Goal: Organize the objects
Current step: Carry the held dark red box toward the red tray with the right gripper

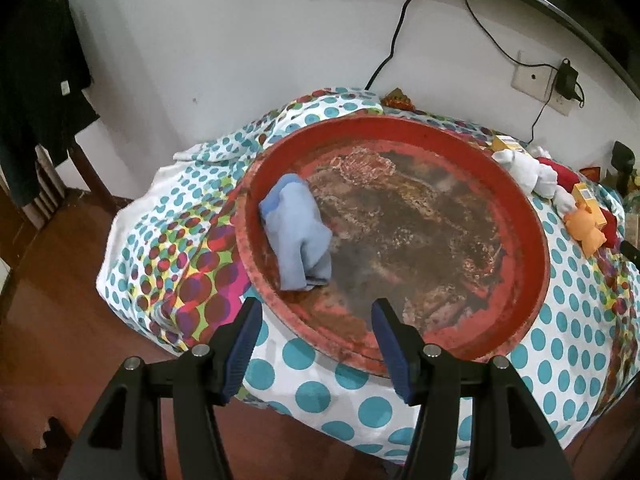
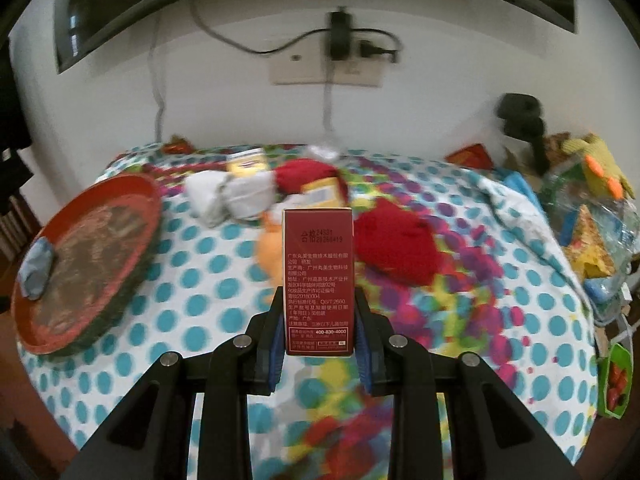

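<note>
A round red tray (image 1: 528, 216) with a worn brown middle lies on the dotted cloth; in the right wrist view the tray (image 2: 152, 196) is at the left. A rolled light-blue sock (image 1: 298, 236) rests inside it near the left rim, seen again as the blue sock (image 2: 38, 266). My left gripper (image 1: 316, 312) hovers open over the tray's near rim, nothing between its fingers. My right gripper (image 2: 318, 300) is shut on a dark red box (image 2: 318, 280) with printed text, held upright above the cloth. White socks (image 2: 236, 194), red socks (image 2: 394, 246) and an orange toy (image 2: 268, 254) lie beyond it.
Yellow boxes (image 2: 246, 164) sit by the white socks. A cluttered pile of bags and a yellow knitted toy (image 2: 600, 168) fills the right side. A wall socket with a charger (image 2: 340, 40) and cables is behind. Wooden floor (image 1: 60, 264) lies left of the table.
</note>
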Tool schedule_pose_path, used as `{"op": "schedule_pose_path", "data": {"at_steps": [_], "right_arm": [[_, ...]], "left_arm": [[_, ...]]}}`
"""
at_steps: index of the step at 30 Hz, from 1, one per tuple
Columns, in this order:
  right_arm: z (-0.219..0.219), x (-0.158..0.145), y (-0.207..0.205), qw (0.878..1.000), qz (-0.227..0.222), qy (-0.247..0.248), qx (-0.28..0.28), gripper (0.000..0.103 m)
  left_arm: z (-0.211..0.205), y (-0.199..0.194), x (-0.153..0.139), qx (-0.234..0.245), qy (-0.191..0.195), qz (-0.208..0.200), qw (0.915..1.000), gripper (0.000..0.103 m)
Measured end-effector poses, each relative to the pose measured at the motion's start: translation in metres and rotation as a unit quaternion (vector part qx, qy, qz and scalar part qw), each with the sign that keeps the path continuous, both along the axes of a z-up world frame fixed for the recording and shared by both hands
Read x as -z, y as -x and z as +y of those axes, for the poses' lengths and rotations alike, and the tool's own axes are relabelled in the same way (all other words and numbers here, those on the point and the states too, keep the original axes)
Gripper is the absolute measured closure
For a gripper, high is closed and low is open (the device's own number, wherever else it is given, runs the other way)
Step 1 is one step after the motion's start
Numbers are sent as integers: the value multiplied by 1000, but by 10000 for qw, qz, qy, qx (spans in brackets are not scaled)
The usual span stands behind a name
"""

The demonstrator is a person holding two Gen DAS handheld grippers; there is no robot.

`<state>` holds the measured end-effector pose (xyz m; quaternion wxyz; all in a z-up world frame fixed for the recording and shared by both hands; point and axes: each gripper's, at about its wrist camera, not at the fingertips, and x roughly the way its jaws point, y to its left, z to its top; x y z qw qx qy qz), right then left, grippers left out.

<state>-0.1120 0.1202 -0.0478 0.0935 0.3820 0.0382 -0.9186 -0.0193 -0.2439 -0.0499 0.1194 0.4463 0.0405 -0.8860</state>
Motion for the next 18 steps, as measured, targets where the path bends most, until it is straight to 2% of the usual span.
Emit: {"op": "schedule_pose_path", "data": {"at_steps": [6,18], "right_arm": [[-65,-2,-9,9979,-67,-64,-644,75],[-192,-8,-18,9807,-448,-77,-1902,75]], "left_arm": [[-5,-2,-4,-37,233,-25,9997,45],[-48,-12,-9,-564,73,36,9984,45]]}}
